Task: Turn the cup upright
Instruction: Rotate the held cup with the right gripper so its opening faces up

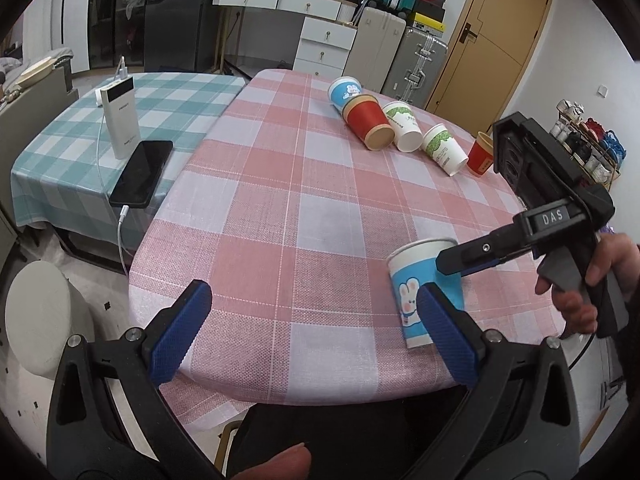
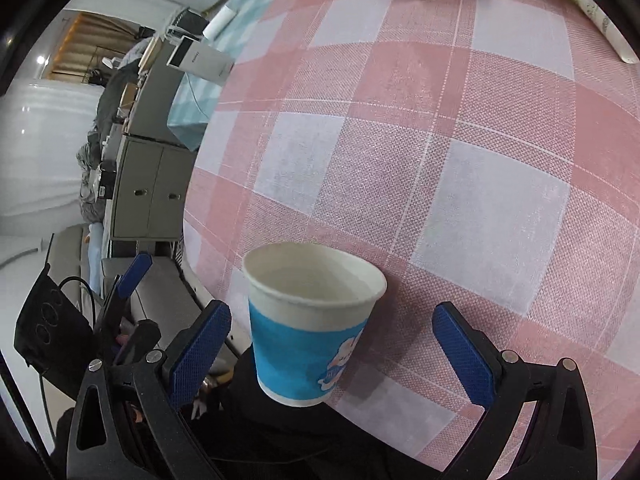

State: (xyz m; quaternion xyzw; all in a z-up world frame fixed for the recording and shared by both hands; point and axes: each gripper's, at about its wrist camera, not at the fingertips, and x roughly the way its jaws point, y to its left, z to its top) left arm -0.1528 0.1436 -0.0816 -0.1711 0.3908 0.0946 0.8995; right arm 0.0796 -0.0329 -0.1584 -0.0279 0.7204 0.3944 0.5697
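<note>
From the left wrist camera, a blue and white paper cup with a bunny picture (image 1: 426, 292) stands the right way up on the pink and white checked tablecloth (image 1: 320, 208), near the edge closest to the person. Its open mouth faces up. The left gripper (image 1: 316, 332) hangs low over the near edge of the table with its two blue pads spread far apart and nothing between them. Its right pad sits in front of the cup in this view. The right gripper (image 1: 450, 260) comes in from the right side, held by a hand (image 1: 580, 280), and its black fingers reach to the top of the cup. Farther back on the cloth lie five more paper cups on their sides (image 1: 400, 128). A white power bank (image 1: 116, 120) and a black phone (image 1: 142, 174) sit on a green checked table at the left. From the right wrist camera, the bunny cup (image 2: 312, 320) is between the right gripper's (image 2: 332, 356) blue pads. The pads stand wide apart and do not touch the cup, so the jaws are let go.
</note>
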